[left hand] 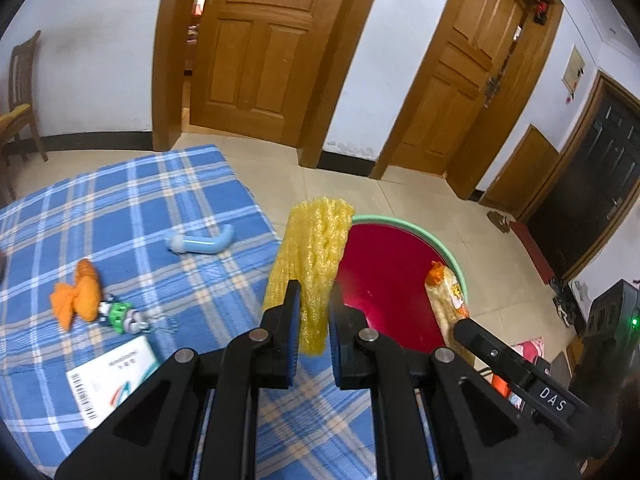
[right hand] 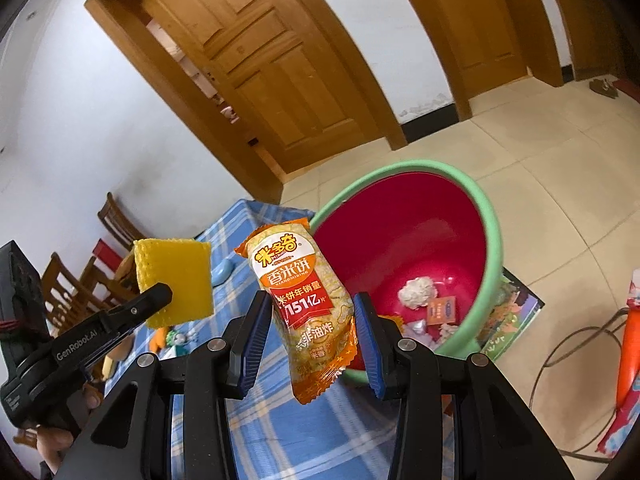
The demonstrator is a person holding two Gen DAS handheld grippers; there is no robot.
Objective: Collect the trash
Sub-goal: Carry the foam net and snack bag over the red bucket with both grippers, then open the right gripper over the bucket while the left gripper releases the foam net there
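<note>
Blue plaid tablecloth (left hand: pixel 132 216) beside tiled floor, wooden doors behind. Left gripper (left hand: pixel 313 312) clamped on yellow foam net (left hand: pixel 316 256), held just beside rim of red basin (right hand: pixel 404 240). Right gripper (right hand: pixel 312 336) clamped on rice cracker packet (right hand: pixel 308 304), held near the basin edge. Paper scraps already inside basin. Carry both items fully past green rim before releasing; release one at a time, low, to prevent light foam drifting out. Orange bow (left hand: pixel 78 294), blue toy (left hand: pixel 202 242), white booklet (left hand: pixel 112 380) left on cloth.
</note>
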